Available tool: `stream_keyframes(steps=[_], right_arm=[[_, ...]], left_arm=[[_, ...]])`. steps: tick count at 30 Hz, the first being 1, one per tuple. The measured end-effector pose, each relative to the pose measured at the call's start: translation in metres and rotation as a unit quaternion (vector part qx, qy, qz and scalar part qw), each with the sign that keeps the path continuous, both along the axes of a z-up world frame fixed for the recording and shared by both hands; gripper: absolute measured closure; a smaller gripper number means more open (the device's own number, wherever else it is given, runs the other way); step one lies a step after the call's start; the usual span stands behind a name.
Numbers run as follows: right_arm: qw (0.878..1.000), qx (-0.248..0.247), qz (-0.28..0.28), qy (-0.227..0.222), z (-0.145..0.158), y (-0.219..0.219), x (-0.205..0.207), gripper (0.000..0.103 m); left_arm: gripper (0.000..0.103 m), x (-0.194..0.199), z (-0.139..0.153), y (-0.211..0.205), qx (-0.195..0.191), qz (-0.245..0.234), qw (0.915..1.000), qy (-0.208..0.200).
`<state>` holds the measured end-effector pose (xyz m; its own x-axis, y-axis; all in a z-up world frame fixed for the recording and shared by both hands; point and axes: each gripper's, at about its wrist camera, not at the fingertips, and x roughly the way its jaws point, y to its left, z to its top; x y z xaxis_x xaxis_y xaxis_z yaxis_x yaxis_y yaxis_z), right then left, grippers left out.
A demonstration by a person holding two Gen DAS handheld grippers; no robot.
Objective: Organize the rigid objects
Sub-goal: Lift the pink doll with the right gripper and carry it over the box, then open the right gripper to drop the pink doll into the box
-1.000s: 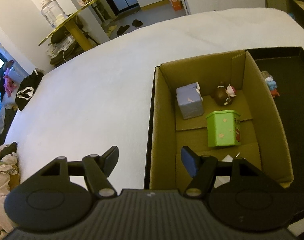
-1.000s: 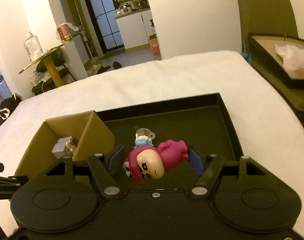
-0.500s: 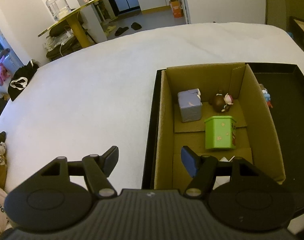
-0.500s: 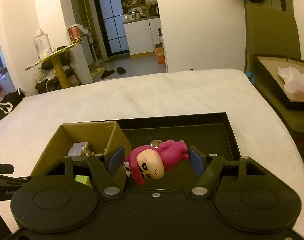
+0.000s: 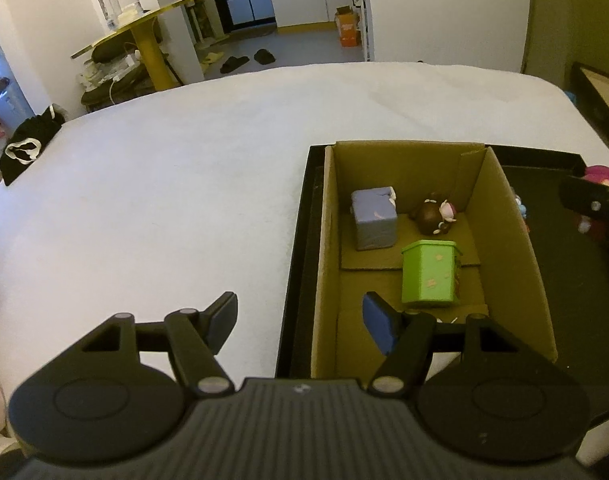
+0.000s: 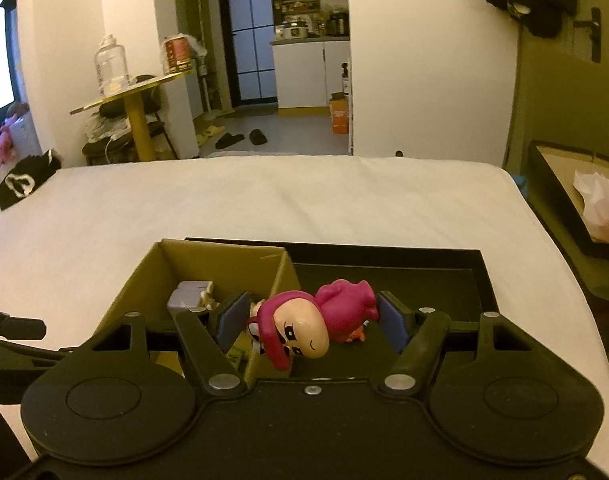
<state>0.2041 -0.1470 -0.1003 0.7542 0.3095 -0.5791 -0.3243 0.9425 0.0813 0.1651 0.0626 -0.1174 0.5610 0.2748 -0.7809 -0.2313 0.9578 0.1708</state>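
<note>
Right wrist view has the right hand-held gripper (image 6: 310, 316) clamped on the pink doll (image 6: 304, 320), now lifted from over the black tray (image 6: 444, 276) toward the cardboard box (image 6: 220, 256), so the drop-in looks close, while the left hand-held gripper (image 5: 300, 316) hangs wide and empty.

White walls, grey floor (image 6: 300, 128), dim warm light. Round yellow side table (image 6: 132, 92) holding a clear jar (image 6: 111, 65); black slippers (image 6: 240, 138) beyond it; glass-paned door (image 6: 250, 40); kitchen cabinets (image 6: 310, 74).
</note>
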Motion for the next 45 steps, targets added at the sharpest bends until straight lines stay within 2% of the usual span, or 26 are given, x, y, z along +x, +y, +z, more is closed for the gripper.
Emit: stream_keyframes(steps=[13,24,30,37,39,41,42,45], right_arm=[[0.998,-0.057,0.031,-0.012,0.003,0.039,-0.004,0.035],[0.991,-0.109,0.072,-0.022,-0.003,0.067,-0.002,0.035],[0.989,-0.121,0.086,-0.019,-0.009,0.076,0.003,0.035],[0.985,-0.134,0.106,-0.021,-0.012,0.083,0.012,0.035],[0.984,-0.139,0.109,-0.023,-0.014,0.085,0.016,0.035],[0.983,-0.144,0.112,-0.023,-0.015,0.087,0.020,0.035],[0.982,-0.148,0.113,-0.024,-0.016,0.088,0.021,0.034],[0.982,-0.160,0.099,-0.026,-0.016,0.087,0.022,0.027]], left_arm=[[0.035,0.001,-0.005,0.021,-0.057,0.012,0.9983,-0.010],[0.036,0.001,-0.005,0.032,-0.079,0.018,0.9964,-0.024],[0.041,0.006,-0.008,0.034,-0.090,0.020,0.9955,-0.024],[0.052,0.012,-0.014,0.037,-0.104,0.026,0.9941,-0.016],[0.058,0.014,-0.016,0.038,-0.107,0.028,0.9938,-0.010],[0.070,0.016,-0.019,0.038,-0.108,0.026,0.9938,-0.003],[0.072,0.017,-0.020,0.037,-0.108,0.023,0.9938,0.000],[0.082,0.020,-0.023,0.034,-0.108,0.017,0.9940,0.004]])
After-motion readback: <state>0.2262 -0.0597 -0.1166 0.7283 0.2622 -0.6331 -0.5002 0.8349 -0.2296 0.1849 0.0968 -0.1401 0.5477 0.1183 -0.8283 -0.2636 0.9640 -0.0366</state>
